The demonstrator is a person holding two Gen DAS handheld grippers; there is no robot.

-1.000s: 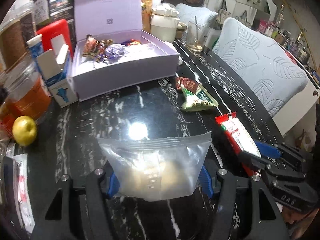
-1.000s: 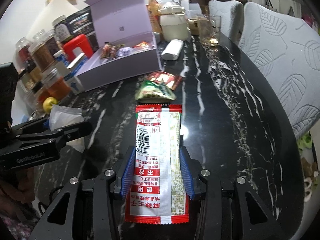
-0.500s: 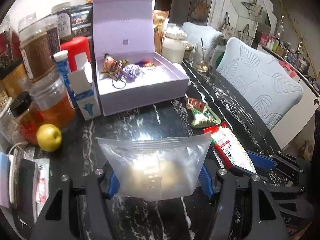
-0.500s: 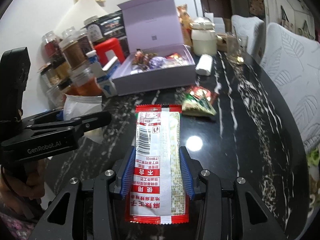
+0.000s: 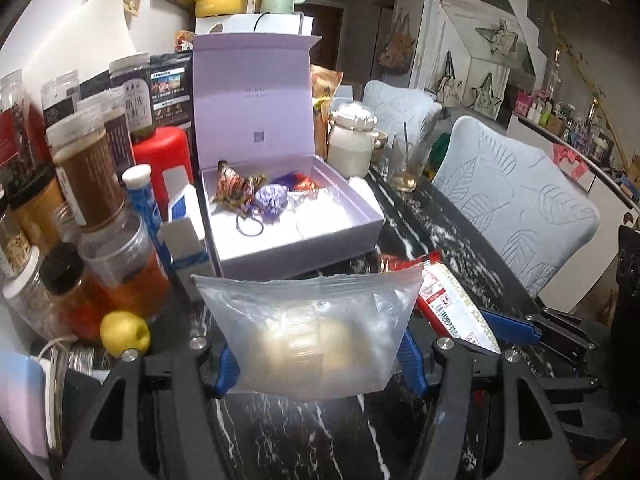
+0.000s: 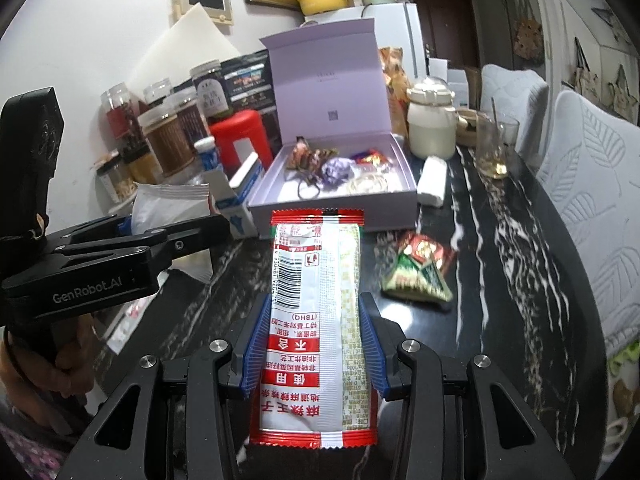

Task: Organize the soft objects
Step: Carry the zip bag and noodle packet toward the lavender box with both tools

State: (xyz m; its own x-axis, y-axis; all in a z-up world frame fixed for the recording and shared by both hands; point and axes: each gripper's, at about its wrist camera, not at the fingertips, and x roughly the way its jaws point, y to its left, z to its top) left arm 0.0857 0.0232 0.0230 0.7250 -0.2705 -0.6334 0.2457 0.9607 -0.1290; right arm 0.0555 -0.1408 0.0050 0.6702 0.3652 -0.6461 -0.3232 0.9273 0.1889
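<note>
Nearest the left wrist camera, the left hand-held gripper [image 5: 316, 364] is clamped about half open on a frosted zip bag [image 5: 316, 328] with something pale inside, the blue pads pressing its sides. The right hand-held gripper [image 6: 314, 354] stands narrower, gripping a red-and-white snack packet [image 6: 316, 320] lengthwise between its pads. Over the last second both have risen off the dark marble surface [image 6: 500, 280] and tipped up: the bag and packet, which hung low over the surface a second ago, now ride clear of it, and the lilac box [image 5: 296, 216] has come into line just beyond them. That suggests pickup is finished and the carry toward the box is under way. Left on the surface, just beside the box's front corner, lie a green and a red snack pouch [image 6: 418, 268], probably the next to collect. The box sits open, lid upright, already holding wrappers, a purple scrunchie [image 5: 272, 198] and a hair tie [image 5: 250, 226]. Jars [image 5: 90, 176] crowd its left side, so the bag's approach needs care there.
</note>
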